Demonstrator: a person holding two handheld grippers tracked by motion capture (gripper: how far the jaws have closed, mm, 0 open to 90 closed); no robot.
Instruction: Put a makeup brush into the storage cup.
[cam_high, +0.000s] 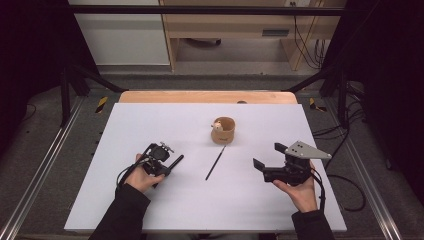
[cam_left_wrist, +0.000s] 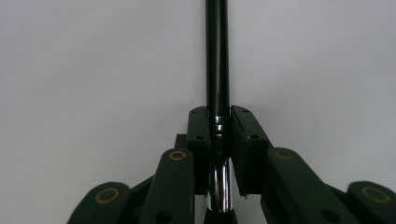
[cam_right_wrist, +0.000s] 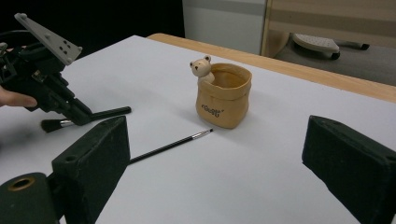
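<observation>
Left gripper (cam_high: 167, 165) clamped on thick black brush (cam_left_wrist: 217, 60) at ferrule — handle points up-right toward bear pot (cam_high: 223, 130) (pot well apart, beyond thin brush (cam_high: 215, 163) lying on table (cam_high: 150, 120)). Right gripper (cam_high: 267, 161) jaws wide, empty — farther from held brush.

Overhead view; two low, perhaps near, gripper views

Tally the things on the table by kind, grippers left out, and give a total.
Brushes: 2 (thick brush in the left gripper, thin brush lying on the table)
Pots: 1 (tan bear pot)
Total: 3
</observation>
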